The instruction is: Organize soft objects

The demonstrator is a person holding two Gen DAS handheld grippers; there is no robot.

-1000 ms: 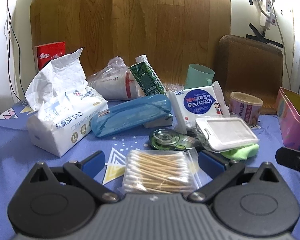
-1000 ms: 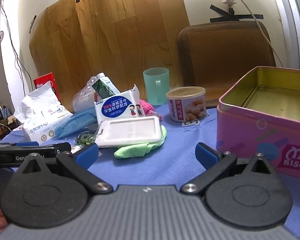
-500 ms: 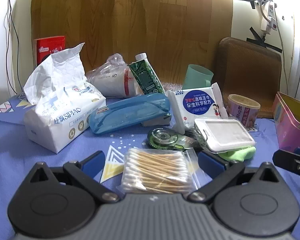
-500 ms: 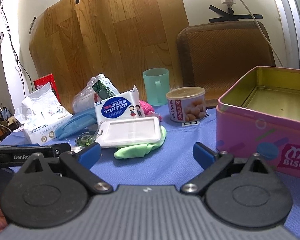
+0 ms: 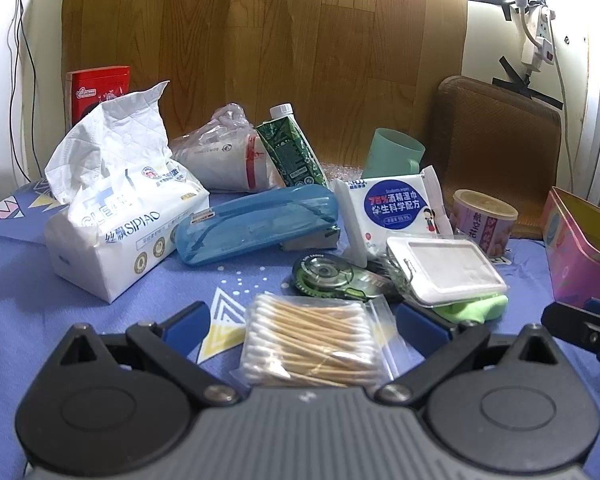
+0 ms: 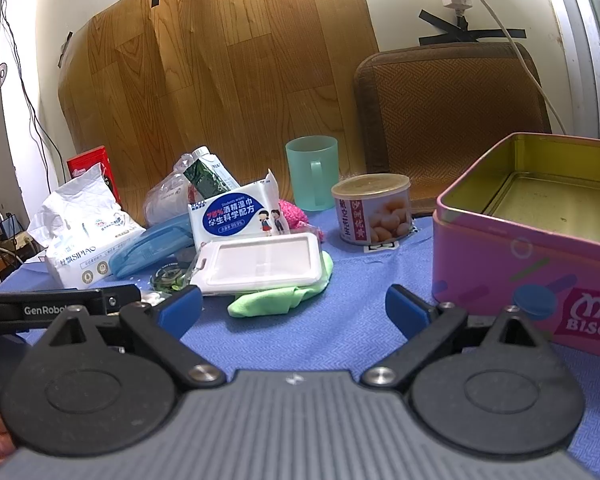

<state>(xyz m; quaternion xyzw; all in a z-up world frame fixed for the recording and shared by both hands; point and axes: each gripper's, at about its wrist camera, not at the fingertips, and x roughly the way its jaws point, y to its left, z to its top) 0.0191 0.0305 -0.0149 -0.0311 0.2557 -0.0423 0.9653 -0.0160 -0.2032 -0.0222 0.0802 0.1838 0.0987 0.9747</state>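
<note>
Both grippers hover over the cluttered desk with jaws spread wide, gripping nothing.

The left gripper (image 5: 302, 324) straddles a bag of cotton swabs (image 5: 314, 344); the right gripper (image 6: 294, 310) faces bare blue cloth. Just beyond, a green cloth (image 6: 276, 294) lies under a white card holder (image 6: 260, 262), wet wipes (image 6: 236, 216) behind it, tissue pack (image 5: 120, 208) far left, pink biscuit tin (image 6: 512, 256) right.

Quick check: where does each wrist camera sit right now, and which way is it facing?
Left wrist: low over the left gripper, open around the cotton swab bag, facing the wood panel.
Right wrist: behind the open right gripper, facing the green cloth; a fingertip shows bottom left.
Shared: wet wipes pack, pink tin.
</note>
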